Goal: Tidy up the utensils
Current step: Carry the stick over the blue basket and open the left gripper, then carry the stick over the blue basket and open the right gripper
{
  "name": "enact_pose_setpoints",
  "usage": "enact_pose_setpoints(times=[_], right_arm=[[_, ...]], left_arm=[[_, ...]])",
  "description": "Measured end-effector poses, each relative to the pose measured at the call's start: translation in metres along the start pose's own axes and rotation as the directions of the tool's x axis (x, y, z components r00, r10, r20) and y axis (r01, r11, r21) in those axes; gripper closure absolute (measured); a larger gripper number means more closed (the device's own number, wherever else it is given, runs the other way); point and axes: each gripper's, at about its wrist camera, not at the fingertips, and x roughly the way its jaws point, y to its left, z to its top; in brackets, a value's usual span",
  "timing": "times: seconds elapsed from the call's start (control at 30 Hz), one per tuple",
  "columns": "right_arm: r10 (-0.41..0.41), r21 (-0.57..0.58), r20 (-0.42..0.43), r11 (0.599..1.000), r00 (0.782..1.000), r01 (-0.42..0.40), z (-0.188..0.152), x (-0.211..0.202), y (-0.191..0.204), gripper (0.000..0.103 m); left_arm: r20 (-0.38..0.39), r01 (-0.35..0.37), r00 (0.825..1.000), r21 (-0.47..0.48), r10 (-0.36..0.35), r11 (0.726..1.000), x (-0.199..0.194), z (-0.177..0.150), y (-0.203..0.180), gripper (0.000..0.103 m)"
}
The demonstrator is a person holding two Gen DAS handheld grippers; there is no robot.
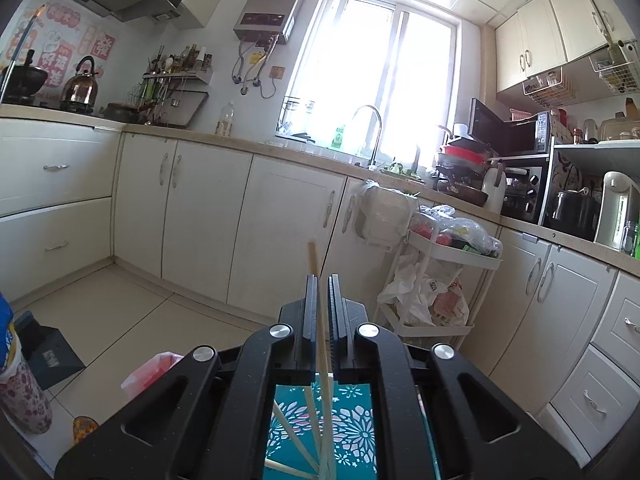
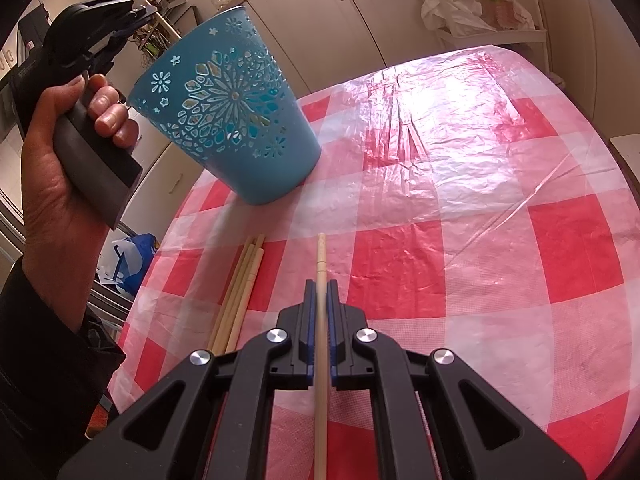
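A teal cut-out holder [image 2: 228, 112] stands on the red-checked table at the far left. A hand holds my left gripper [image 2: 134, 12] over the holder's rim. In the left wrist view that gripper [image 1: 321, 280] is shut on a wooden chopstick [image 1: 320, 320], whose lower end reaches down into the holder [image 1: 356, 420]. Other chopsticks [image 1: 292, 436] lean inside it. My right gripper [image 2: 321, 284] is shut on another chopstick [image 2: 321, 256], which points forward just above the cloth. Three loose chopsticks [image 2: 240, 288] lie on the table to its left.
The plastic-covered checked tablecloth [image 2: 460, 208] stretches to the right and far side. Beyond the table stand white kitchen cabinets [image 1: 208, 208] and a white trolley [image 1: 448, 264] with bags. A flowered flask [image 1: 24, 400] stands at the left edge.
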Motion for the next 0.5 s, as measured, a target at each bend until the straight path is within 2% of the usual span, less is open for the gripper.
enact_pose_setpoints(times=[0.27, 0.5], right_arm=[[0.0, 0.002, -0.001, 1.0, 1.0, 0.0, 0.0, 0.0, 0.0, 0.097], [0.008, 0.016, 0.012, 1.0, 1.0, -0.008, 0.001, -0.005, -0.004, 0.097]], left_arm=[[-0.028, -0.001, 1.0, -0.003, 0.001, 1.0, -0.004, -0.005, 0.008, 0.098], [-0.011, -0.012, 1.0, -0.043, 0.012, 0.999, -0.029, 0.002, 0.031, 0.097]])
